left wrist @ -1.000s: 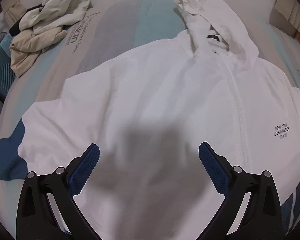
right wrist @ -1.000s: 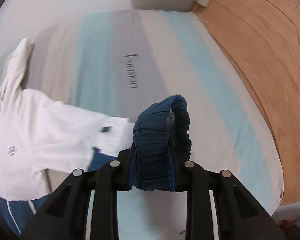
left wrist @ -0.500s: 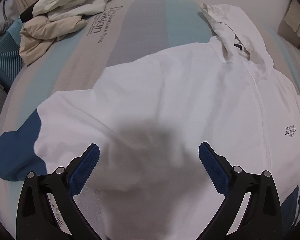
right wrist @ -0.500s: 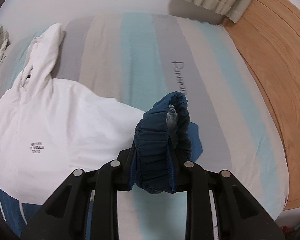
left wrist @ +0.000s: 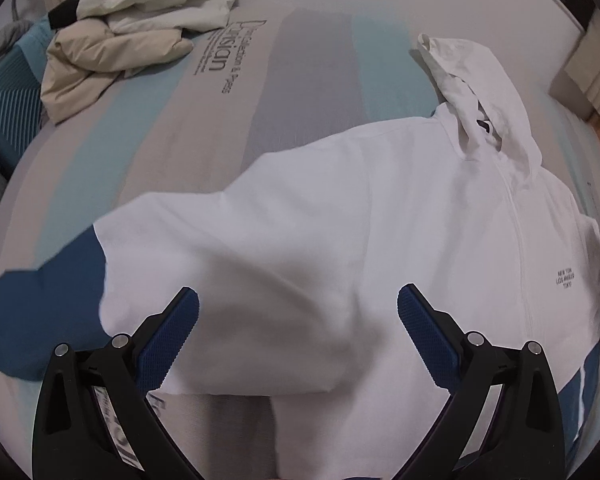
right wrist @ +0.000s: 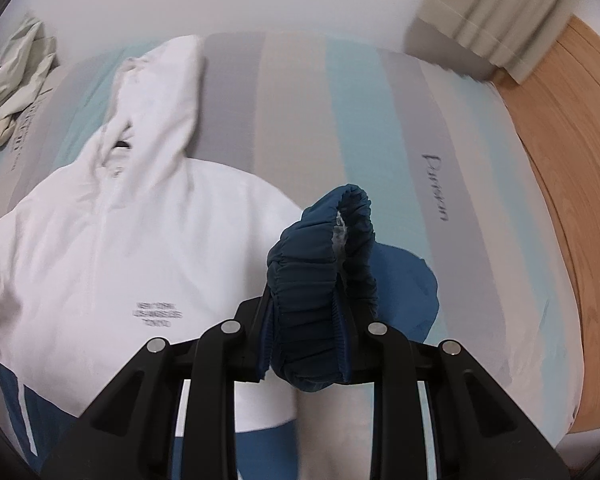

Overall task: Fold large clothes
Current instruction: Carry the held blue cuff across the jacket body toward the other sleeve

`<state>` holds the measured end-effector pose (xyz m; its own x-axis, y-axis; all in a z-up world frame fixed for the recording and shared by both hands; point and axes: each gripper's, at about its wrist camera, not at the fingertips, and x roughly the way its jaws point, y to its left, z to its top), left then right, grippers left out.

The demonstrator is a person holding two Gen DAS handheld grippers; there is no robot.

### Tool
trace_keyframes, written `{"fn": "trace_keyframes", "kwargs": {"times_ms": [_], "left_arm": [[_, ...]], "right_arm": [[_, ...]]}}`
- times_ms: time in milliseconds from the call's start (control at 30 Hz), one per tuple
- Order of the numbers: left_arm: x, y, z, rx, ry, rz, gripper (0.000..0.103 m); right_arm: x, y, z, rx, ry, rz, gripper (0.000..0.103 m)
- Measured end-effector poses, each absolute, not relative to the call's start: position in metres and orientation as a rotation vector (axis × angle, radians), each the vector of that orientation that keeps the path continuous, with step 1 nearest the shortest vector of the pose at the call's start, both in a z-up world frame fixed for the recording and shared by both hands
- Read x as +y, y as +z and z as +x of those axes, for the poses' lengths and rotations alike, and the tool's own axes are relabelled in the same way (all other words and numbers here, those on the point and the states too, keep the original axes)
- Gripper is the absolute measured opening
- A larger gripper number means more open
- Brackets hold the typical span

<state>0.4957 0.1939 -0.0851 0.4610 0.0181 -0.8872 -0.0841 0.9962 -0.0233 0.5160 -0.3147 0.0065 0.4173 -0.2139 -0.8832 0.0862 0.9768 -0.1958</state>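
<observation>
I judge the white hooded jacket light, limp and somewhat slippery; it lies spread face-up on the striped bed, filling the centre and right of the left view. Best holds: the elastic cuffs and hem corners. My right claw is clamped on the blue right cuff, lifted at frame centre. My left claw hovers spread wide, gripping nothing, above the other sleeve.
</observation>
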Motion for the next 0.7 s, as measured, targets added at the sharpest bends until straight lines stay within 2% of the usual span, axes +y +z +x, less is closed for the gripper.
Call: {"fn": "trace_keyframes", "kwargs": {"times_ms": [700], "left_arm": [[0.297, -0.076, 0.461, 1.114, 0.031, -0.099, 0.097]], "right_arm": [[-0.112, 0.037, 0.549, 1.076, 0.042, -0.141, 0.024]]}}
